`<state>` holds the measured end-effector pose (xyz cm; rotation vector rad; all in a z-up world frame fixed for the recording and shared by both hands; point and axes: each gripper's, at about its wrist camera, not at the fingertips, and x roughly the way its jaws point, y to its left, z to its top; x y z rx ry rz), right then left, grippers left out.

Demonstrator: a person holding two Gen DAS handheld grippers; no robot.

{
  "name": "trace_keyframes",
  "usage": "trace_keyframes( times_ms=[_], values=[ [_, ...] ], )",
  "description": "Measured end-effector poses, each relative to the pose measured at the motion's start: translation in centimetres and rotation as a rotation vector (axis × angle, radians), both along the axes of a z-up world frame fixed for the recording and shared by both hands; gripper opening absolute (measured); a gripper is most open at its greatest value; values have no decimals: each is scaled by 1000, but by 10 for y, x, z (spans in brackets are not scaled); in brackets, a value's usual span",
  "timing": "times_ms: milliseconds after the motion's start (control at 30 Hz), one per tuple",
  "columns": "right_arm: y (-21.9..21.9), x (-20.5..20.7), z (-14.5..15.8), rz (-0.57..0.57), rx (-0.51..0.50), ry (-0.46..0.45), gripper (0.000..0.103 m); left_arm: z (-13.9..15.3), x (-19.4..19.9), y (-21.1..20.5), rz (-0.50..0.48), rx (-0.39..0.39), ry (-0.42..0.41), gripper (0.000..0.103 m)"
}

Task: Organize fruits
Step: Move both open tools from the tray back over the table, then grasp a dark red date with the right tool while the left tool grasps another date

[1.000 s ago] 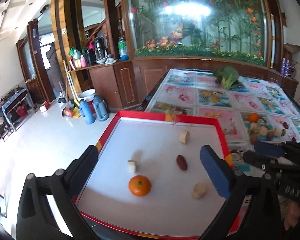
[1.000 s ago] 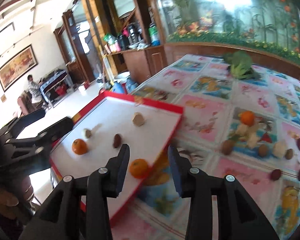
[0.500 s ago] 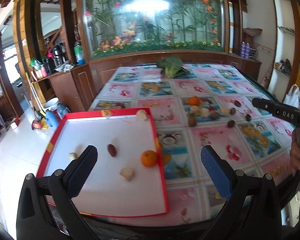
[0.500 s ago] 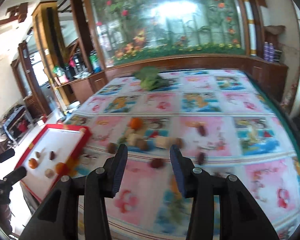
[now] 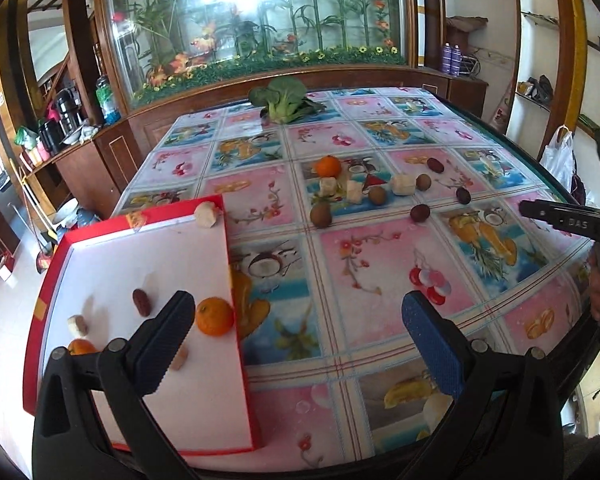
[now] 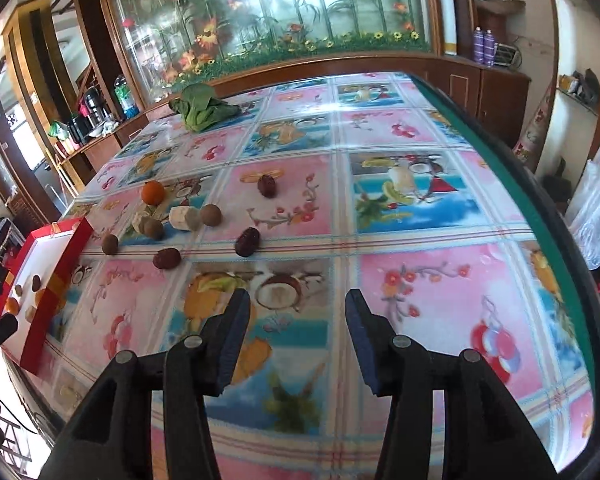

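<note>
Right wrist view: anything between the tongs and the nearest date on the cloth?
Nothing visible. The right tongs are open and empty, jaws just opening; only bare tablecloth lies between them and the date.

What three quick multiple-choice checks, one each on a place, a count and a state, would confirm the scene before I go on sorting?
1. Where on the flower-patterned tablecloth does the green leafy vegetable lie?
A. near edge
B. far end
C. beside the tray

2. How many round orange fruits lie on the cloth outside the red-rimmed white tray?
A. one
B. three
C. none

3. What state is the left gripper in?
A. shut on an orange
B. shut on a date
C. open, holding nothing

Key: 1 B, it sits by the wooden cabinet at the far end. 2 A, only one orange lies among the loose pieces. 3 C, its jaws stand wide apart with nothing gripped.
</note>
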<state>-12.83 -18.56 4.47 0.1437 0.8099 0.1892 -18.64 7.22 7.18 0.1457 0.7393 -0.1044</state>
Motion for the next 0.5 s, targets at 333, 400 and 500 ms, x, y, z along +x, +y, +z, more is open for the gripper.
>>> trace_keyframes(
  times_ms=[333,400,500],
  values=[
    [39,51,-8,61,-57,47,47,0,36,-25,-94,-43,57,103],
    [43,58,-12,72,-43,64,39,-1,48,-34,-115,-49,66,103],
    [47,65,-18,81,-48,83,26,-6,67,-46,-148,-52,102,103]
  ],
)
